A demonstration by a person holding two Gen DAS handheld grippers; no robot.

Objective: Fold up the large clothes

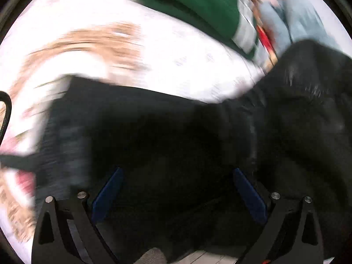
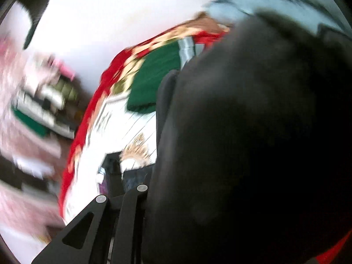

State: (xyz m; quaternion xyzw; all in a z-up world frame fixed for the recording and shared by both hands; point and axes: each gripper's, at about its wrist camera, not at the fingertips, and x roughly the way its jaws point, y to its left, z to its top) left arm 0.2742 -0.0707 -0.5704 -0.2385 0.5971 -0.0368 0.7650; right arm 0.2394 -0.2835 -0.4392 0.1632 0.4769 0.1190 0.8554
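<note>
A large black garment (image 1: 198,132) lies spread over a white patterned bedcover (image 1: 158,57). My left gripper (image 1: 178,176) hovers just above it, open, its blue pads (image 1: 110,189) wide apart and nothing pinched between them. In the right wrist view the same black garment (image 2: 253,132) hangs bunched right in front of the lens and fills the right half of the view. My right gripper (image 2: 154,189) is raised and rolled. Its jaws stand nearly closed and the cloth rises out of them, hiding the fingertips. Both views are motion-blurred.
A folded green garment (image 1: 193,6) with grey stripes lies at the far side of the bed, with light-blue jeans (image 1: 299,19) next to it. The bedcover has a red and gold border (image 2: 88,114). Beyond the bed's edge stands blurred clutter (image 2: 44,101).
</note>
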